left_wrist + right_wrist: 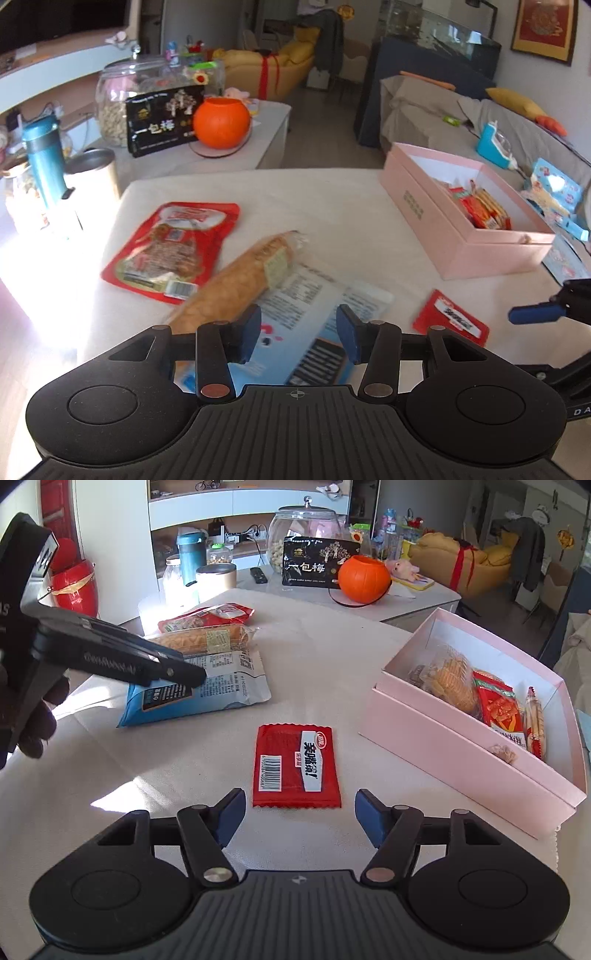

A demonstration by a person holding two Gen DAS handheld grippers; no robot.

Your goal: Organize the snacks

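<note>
A pink box (454,760) with several snacks inside stands at the right of the white table; it also shows in the left wrist view (417,206). My left gripper (298,334) is open, just above a blue-and-white snack bag (317,325), which also shows in the right wrist view (229,690). A wrapped bread stick (236,280) and a red meat pack (166,247) lie beyond it. My right gripper (300,821) is open, just short of a small red packet (295,766), with the packet in line with the gap between its fingers. That packet shows in the left wrist view (448,319).
A second table behind holds an orange pumpkin pot (364,579), a black box (314,566), a glass jar (303,531), a teal bottle (192,555) and a steel cup (216,578). A sofa (461,122) stands behind the pink box.
</note>
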